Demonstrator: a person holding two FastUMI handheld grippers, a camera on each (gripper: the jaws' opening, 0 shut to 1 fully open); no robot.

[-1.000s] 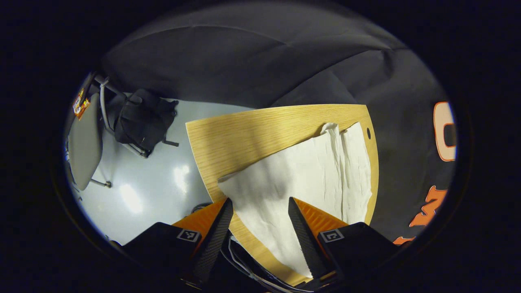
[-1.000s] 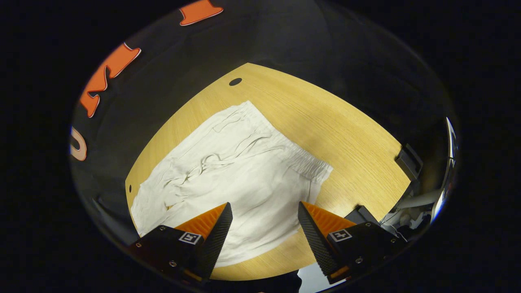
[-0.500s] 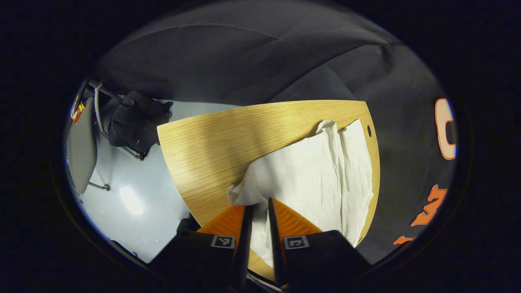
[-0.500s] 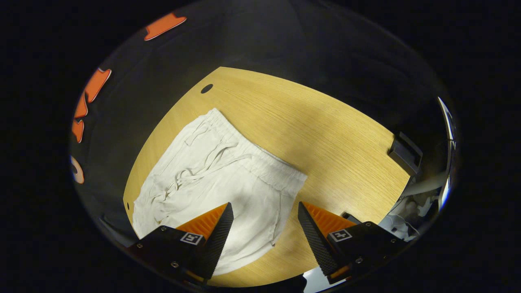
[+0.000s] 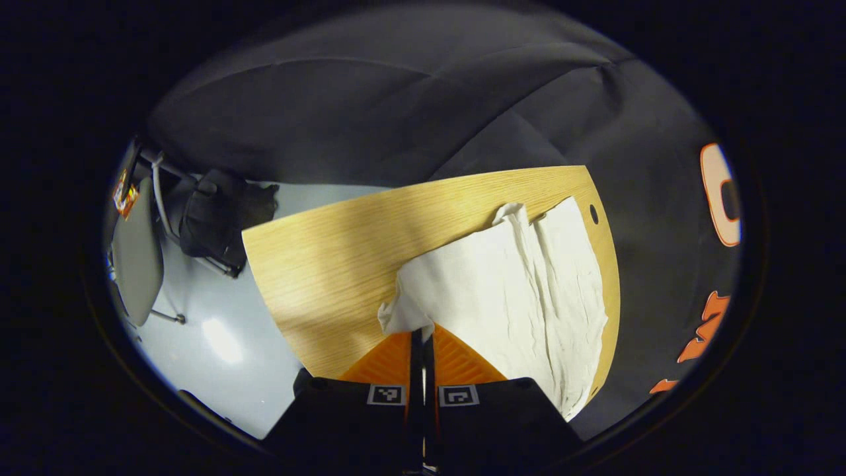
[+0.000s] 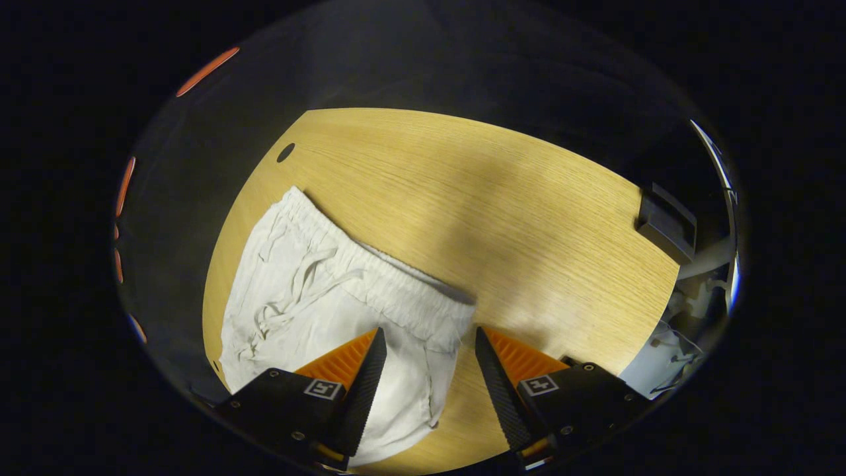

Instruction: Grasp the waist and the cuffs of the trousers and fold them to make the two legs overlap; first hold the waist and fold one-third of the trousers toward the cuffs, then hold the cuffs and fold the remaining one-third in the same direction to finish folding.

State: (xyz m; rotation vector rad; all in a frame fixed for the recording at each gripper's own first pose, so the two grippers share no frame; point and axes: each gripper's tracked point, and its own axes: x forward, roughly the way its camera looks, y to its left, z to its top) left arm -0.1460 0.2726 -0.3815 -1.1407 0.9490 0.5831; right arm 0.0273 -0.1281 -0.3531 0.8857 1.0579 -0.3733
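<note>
White trousers [image 5: 522, 284] lie flat on the wooden table [image 5: 317, 251]. In the left gripper view, my left gripper [image 5: 423, 334] is shut on the near corner of the cuff end, and the cloth bunches up just above the fingertips. In the right gripper view, the elastic waistband [image 6: 370, 281] with its drawstring [image 6: 297, 287] runs across the table [image 6: 502, 211]. My right gripper [image 6: 429, 338] stands open, and the waistband's near corner [image 6: 456, 314] sits between its fingertips, untouched by either.
A black box [image 6: 666, 215] sits at the table's right edge. A cable hole [image 6: 285, 152] lies beyond the waistband. Off the table's far side stand a chair with a black bag [image 5: 221, 211] and a grey chair [image 5: 135, 264] on the pale floor.
My left gripper has shut on the cuff corner and drawn it up a little. My right gripper, still open, has moved until the waistband's corner lies between its fingers.
</note>
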